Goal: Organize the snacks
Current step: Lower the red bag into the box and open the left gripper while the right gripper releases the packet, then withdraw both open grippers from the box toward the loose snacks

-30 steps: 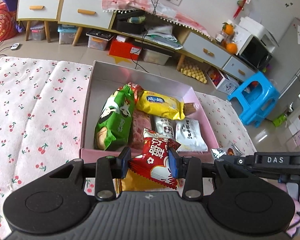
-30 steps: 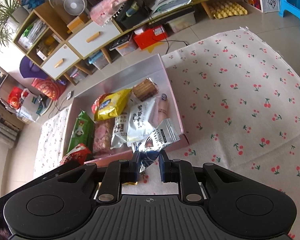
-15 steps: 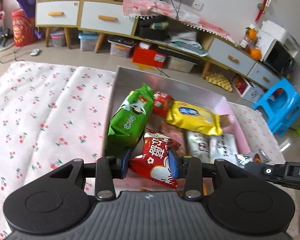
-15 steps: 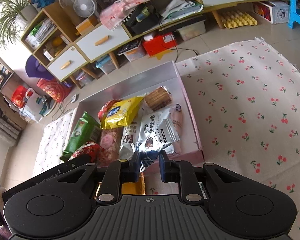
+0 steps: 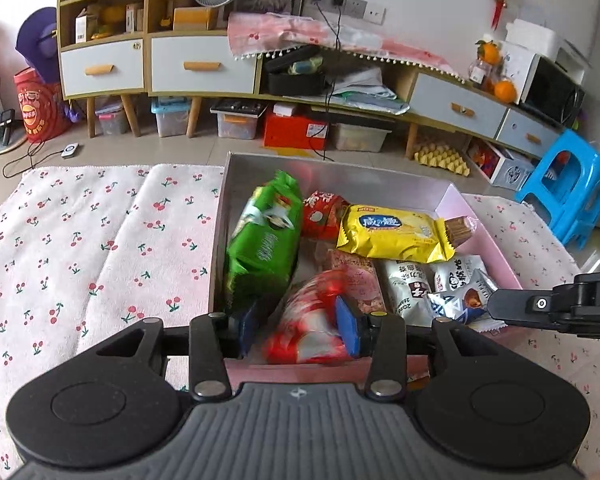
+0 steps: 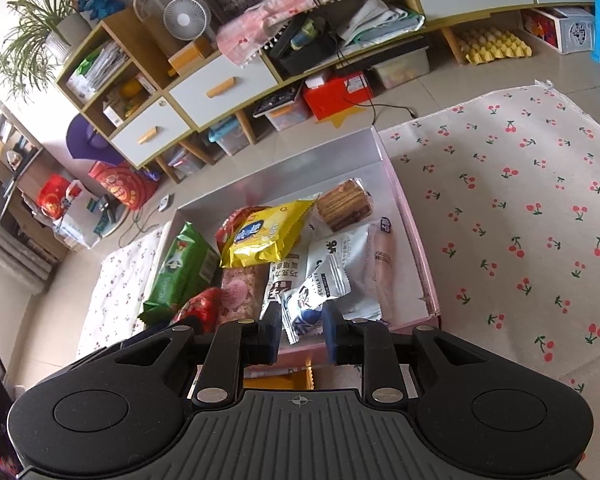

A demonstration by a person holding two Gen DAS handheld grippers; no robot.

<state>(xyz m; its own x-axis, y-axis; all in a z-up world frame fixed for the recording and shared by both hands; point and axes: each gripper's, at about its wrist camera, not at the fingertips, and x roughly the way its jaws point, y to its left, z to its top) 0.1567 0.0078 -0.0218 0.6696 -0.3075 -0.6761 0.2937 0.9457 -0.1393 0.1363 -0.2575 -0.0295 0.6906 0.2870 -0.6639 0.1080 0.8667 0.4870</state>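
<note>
Both grippers over box's (image 5: 484,232) near edge. Left gripper (image 5: 297,326) and right gripper (image 6: 302,330) jaws just spreading; red packet (image 5: 308,320), silver packet (image 6: 304,310) loose between.

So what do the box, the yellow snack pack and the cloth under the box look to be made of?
Box: probably coated cardboard; thin straight walls, pink outside, silvery inside. Yellow snack pack: glossy plastic film, with crimped ends and highlights. Cloth: soft woven or terry fabric, matte, cherry-printed, folding.
</note>
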